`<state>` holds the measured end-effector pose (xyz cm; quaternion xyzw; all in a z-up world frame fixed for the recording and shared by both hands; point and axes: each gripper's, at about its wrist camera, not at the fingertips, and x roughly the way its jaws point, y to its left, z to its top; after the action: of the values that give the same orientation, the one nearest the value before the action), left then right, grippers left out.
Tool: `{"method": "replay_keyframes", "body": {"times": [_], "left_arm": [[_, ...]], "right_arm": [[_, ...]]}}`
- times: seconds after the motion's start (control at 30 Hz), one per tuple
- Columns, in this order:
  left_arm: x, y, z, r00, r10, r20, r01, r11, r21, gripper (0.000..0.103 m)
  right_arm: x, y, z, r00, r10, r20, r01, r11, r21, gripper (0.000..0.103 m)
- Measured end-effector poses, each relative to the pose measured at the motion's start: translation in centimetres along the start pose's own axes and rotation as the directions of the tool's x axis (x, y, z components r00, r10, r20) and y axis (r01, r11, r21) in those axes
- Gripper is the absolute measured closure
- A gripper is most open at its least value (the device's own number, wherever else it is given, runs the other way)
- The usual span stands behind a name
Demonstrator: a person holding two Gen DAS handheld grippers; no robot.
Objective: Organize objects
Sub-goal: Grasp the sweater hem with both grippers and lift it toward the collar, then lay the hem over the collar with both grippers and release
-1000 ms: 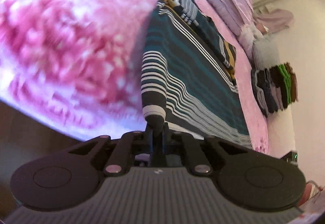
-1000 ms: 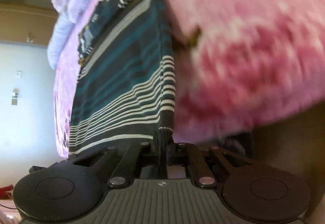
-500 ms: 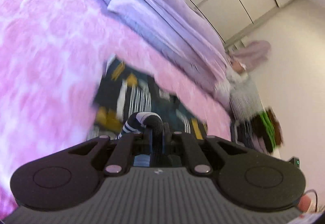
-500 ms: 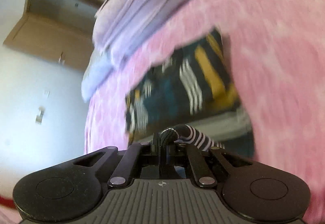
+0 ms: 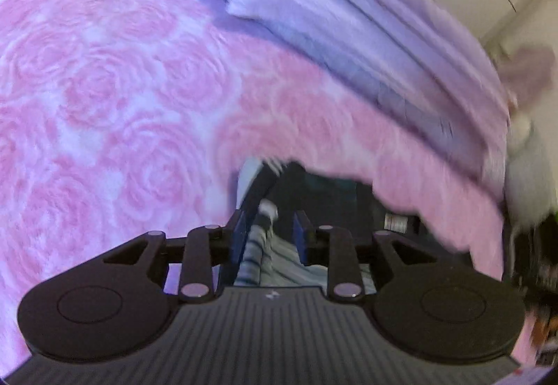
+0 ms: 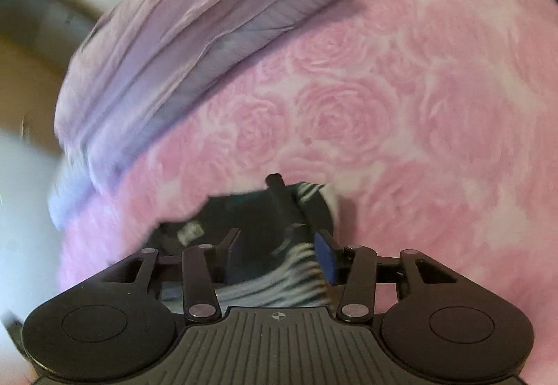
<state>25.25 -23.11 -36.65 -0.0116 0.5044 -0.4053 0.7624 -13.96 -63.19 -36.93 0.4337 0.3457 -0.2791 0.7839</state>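
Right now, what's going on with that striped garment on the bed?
A person holds a gripper in each hand over a dark striped garment lying on the pink rose blanket. Both the left gripper and the right gripper have their jaws apart, with striped fabric lying loose between the fingers. A purple quilt is piled along the far edge of the bed. The pictures are blurred by motion.

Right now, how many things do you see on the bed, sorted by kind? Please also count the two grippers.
Striped dark garment: 1
Pink rose blanket: 1
Folded lilac bedding: 1
Grippers: 2, left gripper and right gripper, both open over the garment
Total: 5
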Motion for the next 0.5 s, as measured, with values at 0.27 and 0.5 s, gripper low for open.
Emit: {"method": "replay_keyframes", "body": {"times": [0.27, 0.5], "left_arm": [[3.7, -2.2, 1.6, 0.998, 0.015, -0.066, -0.002, 0.982, 0.186, 0.075], [7.7, -4.0, 2.7, 0.991, 0.019, -0.133, 0.025, 0.947, 0.321, 0.077]], "right_arm": [[3.9, 3.0, -1.3, 0.995, -0.097, 0.038, 0.104, 0.950, -0.296, 0.060], [7.2, 4.3, -0.9, 0.985, -0.154, 0.074, 0.170, 0.926, -0.336, 0.060]]}}
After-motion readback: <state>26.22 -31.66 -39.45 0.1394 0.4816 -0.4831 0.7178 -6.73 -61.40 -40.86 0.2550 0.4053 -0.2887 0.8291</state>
